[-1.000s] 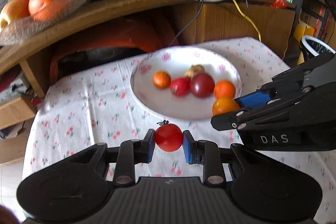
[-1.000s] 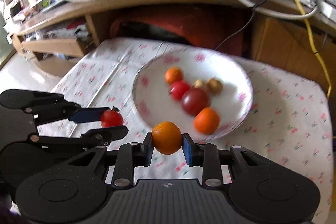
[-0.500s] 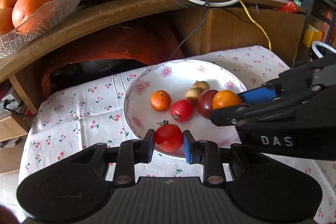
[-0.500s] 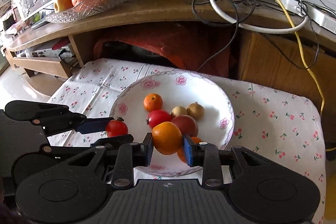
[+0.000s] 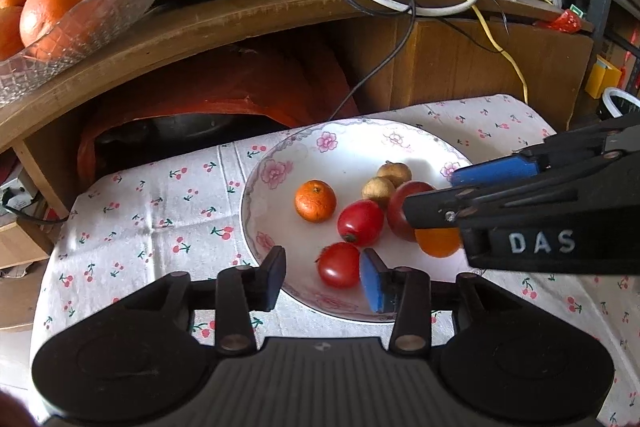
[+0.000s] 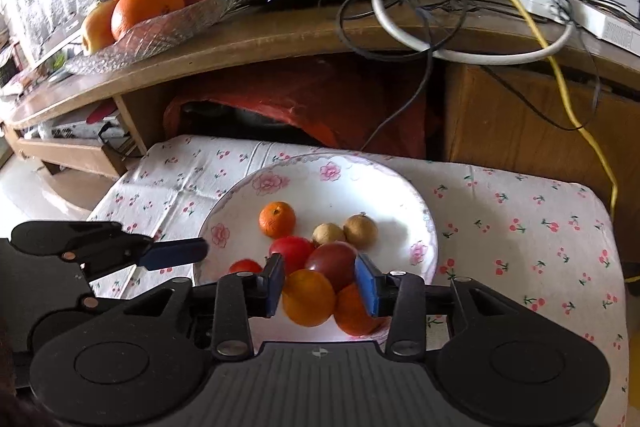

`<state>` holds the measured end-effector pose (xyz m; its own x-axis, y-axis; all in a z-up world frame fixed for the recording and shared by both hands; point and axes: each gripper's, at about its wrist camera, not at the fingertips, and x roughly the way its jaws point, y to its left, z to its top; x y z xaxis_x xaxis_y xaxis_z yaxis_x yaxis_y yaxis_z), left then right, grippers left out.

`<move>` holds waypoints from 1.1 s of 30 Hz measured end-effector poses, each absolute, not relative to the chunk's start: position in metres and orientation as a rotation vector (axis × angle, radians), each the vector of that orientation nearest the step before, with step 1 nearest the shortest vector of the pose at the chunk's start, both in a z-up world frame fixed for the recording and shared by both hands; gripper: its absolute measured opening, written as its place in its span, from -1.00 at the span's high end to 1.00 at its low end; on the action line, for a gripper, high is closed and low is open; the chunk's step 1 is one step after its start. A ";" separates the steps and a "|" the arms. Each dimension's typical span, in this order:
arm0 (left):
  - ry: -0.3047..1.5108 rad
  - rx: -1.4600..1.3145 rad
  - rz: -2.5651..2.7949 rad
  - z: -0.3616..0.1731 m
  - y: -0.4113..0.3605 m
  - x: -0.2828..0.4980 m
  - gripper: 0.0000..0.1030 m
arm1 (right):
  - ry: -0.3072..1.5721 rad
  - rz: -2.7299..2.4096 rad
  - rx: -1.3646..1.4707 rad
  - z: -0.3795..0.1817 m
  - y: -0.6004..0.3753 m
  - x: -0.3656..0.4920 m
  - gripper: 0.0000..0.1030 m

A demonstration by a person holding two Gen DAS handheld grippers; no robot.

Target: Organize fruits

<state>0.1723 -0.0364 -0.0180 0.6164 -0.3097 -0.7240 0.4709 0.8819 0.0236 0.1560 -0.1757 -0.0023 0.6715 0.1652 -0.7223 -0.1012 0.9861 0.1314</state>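
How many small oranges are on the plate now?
3. First orange back-left on the plate; second orange between the open right fingers; third orange just right of it, partly hidden.

Small fruits (image 5: 354, 221) on floral plate (image 5: 280, 163)

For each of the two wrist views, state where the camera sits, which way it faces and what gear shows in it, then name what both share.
Left wrist: sits behind the left hand-held gripper, faces forward and down at the plate; its open fingers flank a red tomato, and the right hand-held gripper enters at right.
Right wrist: sits behind the right hand-held gripper, same heading; its open fingers flank an orange, with the left hand-held gripper at left.
Shared: plate, small mandarin, glass fruit bowl on the shelf.
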 end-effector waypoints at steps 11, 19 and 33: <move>0.764 0.164 -0.377 -0.001 -0.019 0.147 -0.33 | 0.829 0.075 0.120 0.011 -0.187 0.120 0.23; 0.742 0.127 -0.346 0.011 -0.012 0.109 -0.68 | 0.863 0.045 0.170 0.017 -0.183 0.073 0.18; 0.699 0.132 -0.265 0.027 -0.008 0.041 -0.81 | 0.869 0.051 0.236 0.024 -0.173 0.012 0.16</move>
<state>0.0412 -0.0080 0.0265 0.7339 -0.1963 -0.6503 0.2839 0.9583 0.0312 0.0125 -0.1729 0.0241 0.6464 0.1399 -0.7501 0.0512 0.9729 0.2256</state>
